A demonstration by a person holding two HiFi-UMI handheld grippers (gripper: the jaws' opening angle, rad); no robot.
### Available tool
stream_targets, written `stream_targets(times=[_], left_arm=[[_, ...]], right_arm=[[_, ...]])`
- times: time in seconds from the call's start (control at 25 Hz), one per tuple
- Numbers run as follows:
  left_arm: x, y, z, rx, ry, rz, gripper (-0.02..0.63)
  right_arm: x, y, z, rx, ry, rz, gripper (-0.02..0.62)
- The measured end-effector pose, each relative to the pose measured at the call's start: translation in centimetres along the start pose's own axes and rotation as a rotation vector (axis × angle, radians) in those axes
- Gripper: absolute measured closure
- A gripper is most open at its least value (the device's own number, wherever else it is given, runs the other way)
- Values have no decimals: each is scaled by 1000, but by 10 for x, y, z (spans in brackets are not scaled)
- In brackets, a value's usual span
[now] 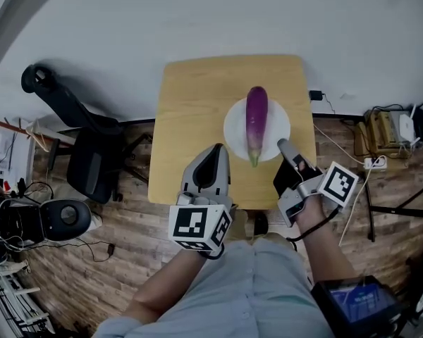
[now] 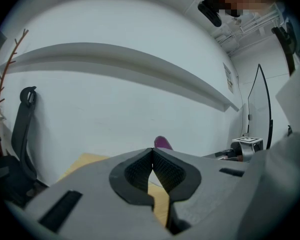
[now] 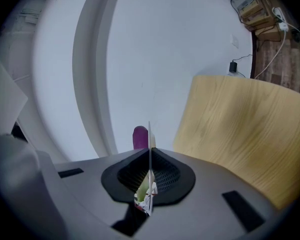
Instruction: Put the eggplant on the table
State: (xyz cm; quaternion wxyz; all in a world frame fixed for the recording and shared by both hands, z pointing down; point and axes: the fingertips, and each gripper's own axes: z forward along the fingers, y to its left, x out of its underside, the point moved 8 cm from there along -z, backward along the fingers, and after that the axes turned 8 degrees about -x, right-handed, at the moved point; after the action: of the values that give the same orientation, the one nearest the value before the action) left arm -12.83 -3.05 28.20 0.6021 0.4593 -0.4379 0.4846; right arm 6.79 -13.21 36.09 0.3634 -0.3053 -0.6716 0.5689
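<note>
A purple eggplant [image 1: 256, 122] lies lengthwise on a white plate [image 1: 278, 122], which rests on the right half of a small wooden table [image 1: 197, 104]. My right gripper [image 1: 283, 145] is at the plate's near right rim. In the right gripper view the thin white plate [image 3: 149, 134] edge runs between its closed jaws [image 3: 149, 151], with the eggplant [image 3: 140, 136] beyond. My left gripper [image 1: 217, 148] hovers over the table's near edge, left of the plate, shut and empty [image 2: 152, 150]. The eggplant's tip [image 2: 163, 142] peeks just over its jaws.
A black office chair [image 1: 92, 153] stands left of the table. Behind the table is a white wall. Cables and a power strip [image 1: 372, 163] lie on the wood floor to the right, and a round grey device [image 1: 63, 217] sits at the lower left.
</note>
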Motion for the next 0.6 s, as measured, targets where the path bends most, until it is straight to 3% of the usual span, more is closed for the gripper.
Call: stream_targets(times=[0.6], left_arm=[[18, 37, 56, 67, 113, 7, 600]], right_arm=[[-4, -43, 40, 34, -79, 44, 583]])
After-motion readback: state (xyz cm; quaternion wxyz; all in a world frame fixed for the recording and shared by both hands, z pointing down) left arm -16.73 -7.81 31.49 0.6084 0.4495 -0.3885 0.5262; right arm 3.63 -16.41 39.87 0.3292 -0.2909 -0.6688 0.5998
